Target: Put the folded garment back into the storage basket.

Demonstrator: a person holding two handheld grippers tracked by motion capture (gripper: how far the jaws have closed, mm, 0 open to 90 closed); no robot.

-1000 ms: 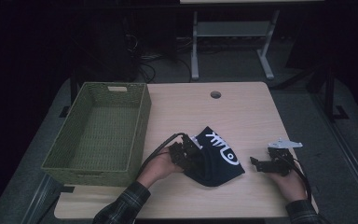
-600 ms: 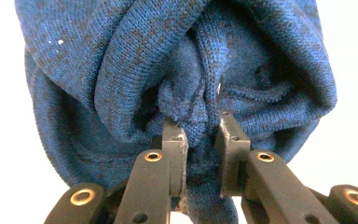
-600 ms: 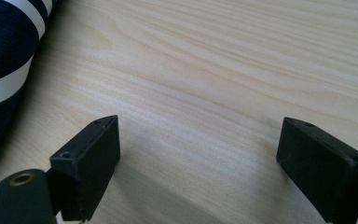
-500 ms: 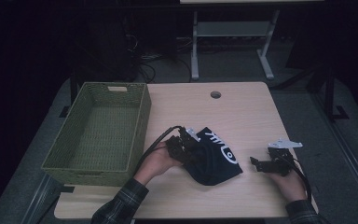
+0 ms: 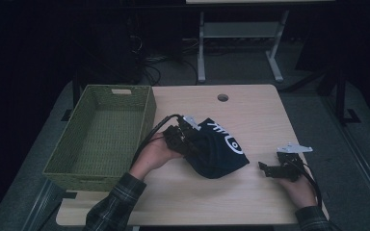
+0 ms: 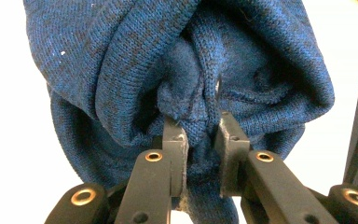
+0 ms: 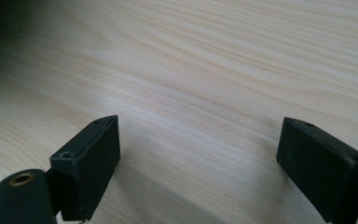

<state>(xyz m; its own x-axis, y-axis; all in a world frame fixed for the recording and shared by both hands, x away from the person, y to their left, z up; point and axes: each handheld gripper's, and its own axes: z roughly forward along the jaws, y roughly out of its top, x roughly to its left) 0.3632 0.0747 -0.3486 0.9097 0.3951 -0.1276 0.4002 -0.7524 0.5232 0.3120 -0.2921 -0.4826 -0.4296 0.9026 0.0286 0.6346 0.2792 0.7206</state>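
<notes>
The left gripper (image 6: 200,154) has its two black jaws pinched tight on a bunched fold of the dark blue knitted cloth (image 6: 182,70). In the left gripper view the knit swells out directly above the jaws and hangs down on either side of them, a thick gathered ridge caught between the pads. From the high view the same left gripper (image 5: 185,137) sits at the near-left edge of that cloth (image 5: 217,149), which shows a white printed mark on its upper face (what it reads cannot be told) and bulges away from the jaws toward the middle of the pale wooden table (image 5: 250,110). The person's left hand (image 5: 156,154) wraps the gripper body, a plaid sleeve behind it. Just beyond the gripper, on its far left, stands the green woven rectangular basket (image 5: 101,134), near the cloth but apart from it.

The right gripper (image 5: 270,169) rests low at the table's near right, well apart from the cloth. In the right gripper view its jaws stand wide apart with nothing between them, just bare light wood grain (image 7: 205,84) ahead. Farther off, toward the table's back edge, lies a small round hole (image 5: 222,97) in the tabletop.
</notes>
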